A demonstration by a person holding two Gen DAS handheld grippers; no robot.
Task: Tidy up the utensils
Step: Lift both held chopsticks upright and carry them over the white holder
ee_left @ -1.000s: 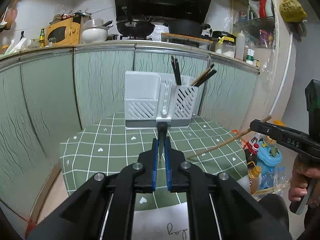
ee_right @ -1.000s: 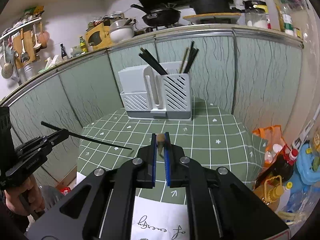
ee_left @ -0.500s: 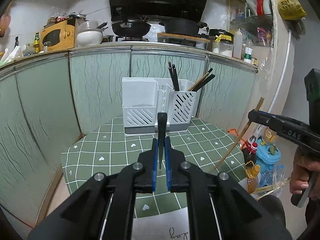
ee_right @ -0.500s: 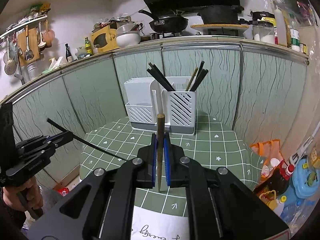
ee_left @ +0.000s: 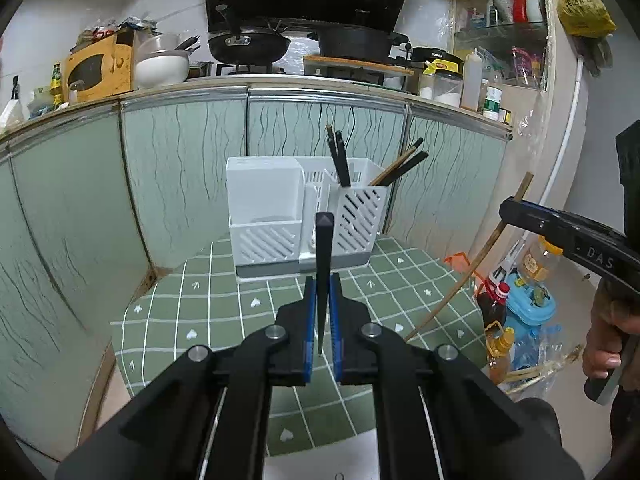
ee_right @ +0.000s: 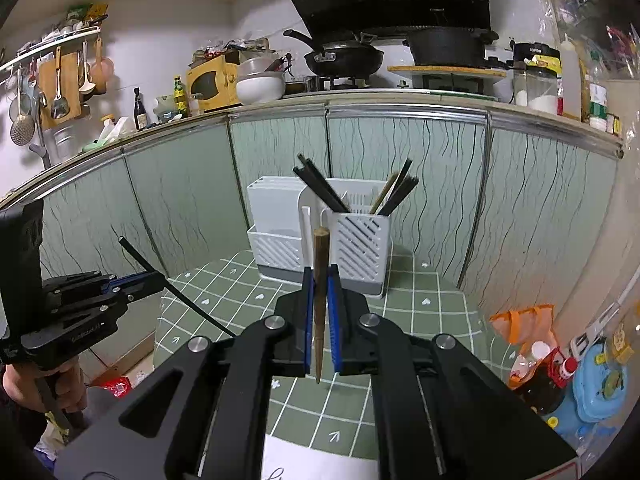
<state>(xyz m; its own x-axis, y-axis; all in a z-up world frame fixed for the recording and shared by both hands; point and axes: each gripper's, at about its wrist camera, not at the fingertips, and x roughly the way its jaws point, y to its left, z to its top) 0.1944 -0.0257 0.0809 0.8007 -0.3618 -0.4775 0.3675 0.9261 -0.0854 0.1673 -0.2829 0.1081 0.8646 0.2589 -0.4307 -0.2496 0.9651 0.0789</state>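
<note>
My left gripper (ee_left: 322, 300) is shut on a black chopstick (ee_left: 323, 252) that stands nearly upright, tip down, above the green checked table (ee_left: 224, 312). My right gripper (ee_right: 320, 300) is shut on a brown wooden chopstick (ee_right: 320, 280), also held steeply upright. A white utensil holder (ee_left: 304, 224) stands at the back of the table, with several dark and wooden chopsticks (ee_left: 340, 160) leaning in its right slotted compartment. In the left wrist view the right gripper (ee_left: 510, 210) appears at the right edge with its wooden chopstick (ee_left: 476, 264) slanting down. The left gripper (ee_right: 154, 278) shows at the left of the right wrist view.
Green cabinet panels (ee_left: 180, 168) wall in the table at the back and left. Bottles and a blue container (ee_left: 524, 304) crowd the floor to the right. A white sheet of paper (ee_right: 316, 460) lies at the table's near edge. Pans and jars sit on the counter above.
Both grippers have risen from the table with their chopsticks. Each chopstick has tilted from lying nearly flat to standing steeply upright. The holder now looks lower in both views.
</note>
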